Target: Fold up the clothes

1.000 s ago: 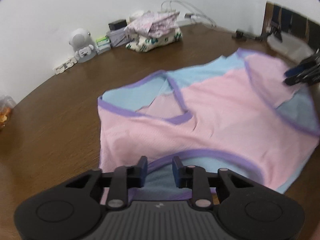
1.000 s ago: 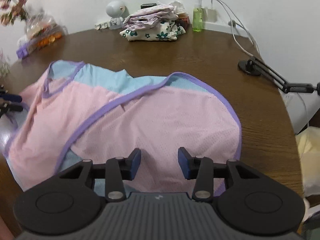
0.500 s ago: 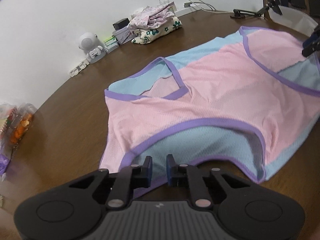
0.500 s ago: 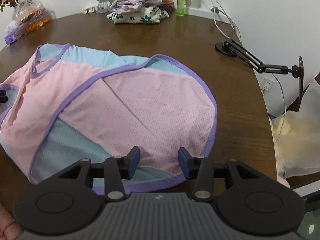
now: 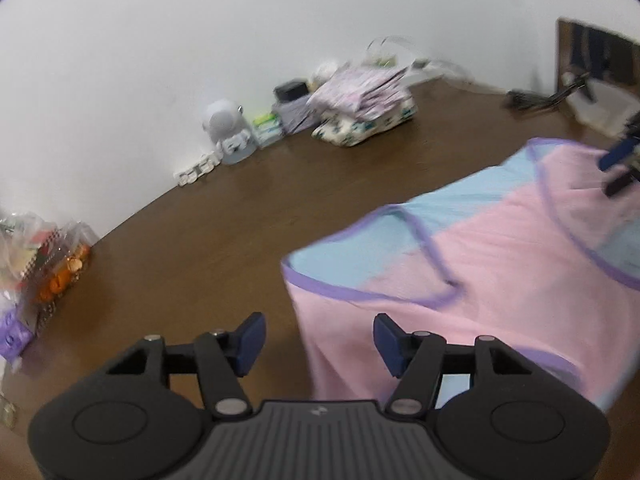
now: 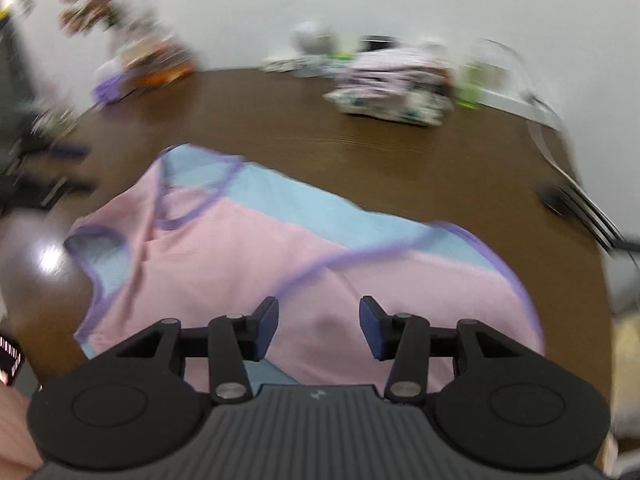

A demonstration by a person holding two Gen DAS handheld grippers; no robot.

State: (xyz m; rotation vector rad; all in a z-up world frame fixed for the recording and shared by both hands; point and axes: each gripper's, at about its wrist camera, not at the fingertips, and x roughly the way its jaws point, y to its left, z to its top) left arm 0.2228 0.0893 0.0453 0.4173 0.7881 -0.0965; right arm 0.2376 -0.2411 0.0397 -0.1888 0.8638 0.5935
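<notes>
A pink and light-blue sleeveless top with purple trim point(image 5: 500, 264) lies spread on the brown table point(image 5: 200, 232). My left gripper point(image 5: 319, 342) hangs open above the top's left edge, with nothing between its fingers. In the right wrist view the same top point(image 6: 256, 256) fills the middle, and my right gripper point(image 6: 319, 328) stands open over its pink part, holding nothing. The right gripper's blue fingertips point(image 5: 618, 160) show blurred at the far right of the left wrist view. Both views are motion-blurred.
A stack of folded patterned clothes point(image 5: 360, 100) sits at the table's back by the wall, beside a small white figure point(image 5: 226, 128) and a power strip point(image 5: 198, 170). A bag of snacks point(image 5: 44, 264) lies at the left edge. A black clamp arm point(image 6: 588, 216) and cables are at the right.
My left gripper has opened wide, let go of the top's hem and swung left and up. The right gripper stayed open and shifted its view toward the table's back.
</notes>
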